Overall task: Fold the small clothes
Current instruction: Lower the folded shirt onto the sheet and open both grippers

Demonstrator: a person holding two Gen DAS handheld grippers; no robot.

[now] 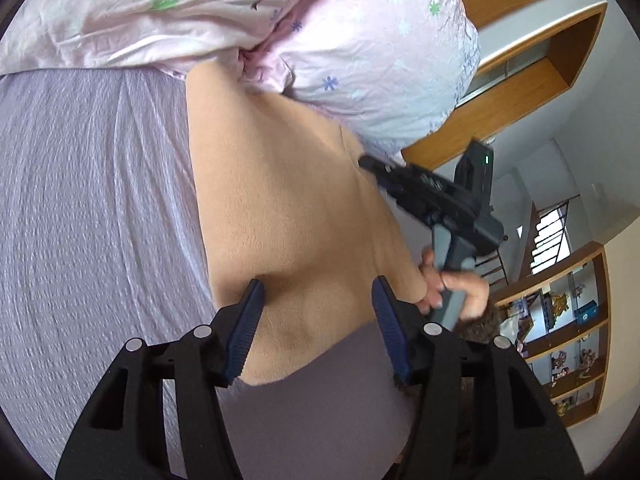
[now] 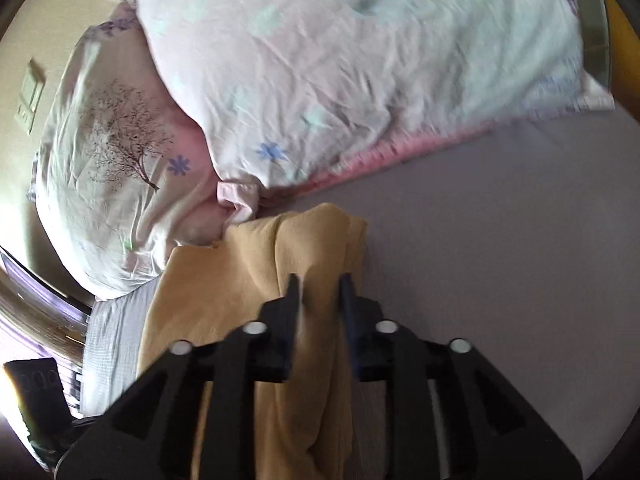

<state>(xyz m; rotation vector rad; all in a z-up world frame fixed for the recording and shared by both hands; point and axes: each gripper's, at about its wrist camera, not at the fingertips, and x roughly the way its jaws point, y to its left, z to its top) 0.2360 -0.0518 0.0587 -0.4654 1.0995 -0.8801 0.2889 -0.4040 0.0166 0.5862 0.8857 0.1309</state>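
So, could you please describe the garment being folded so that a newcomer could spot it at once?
Start at the bed with the lilac sheet, below the floral pink pillows. Lying on the sheet is the tan garment: plain, fuzzy and unpatterned, unlike the printed bedding beside it.

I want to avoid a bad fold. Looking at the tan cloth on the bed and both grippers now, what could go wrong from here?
1. The right gripper pinches only a bunched ridge of the tan cloth; the thin bite may slip out, or the bunching may crease the fold.
2. The left gripper has its jaws wide open over the cloth, so that side is unheld and may drag along.
3. The flowered pillow overlaps the cloth's far edge and could snag it.
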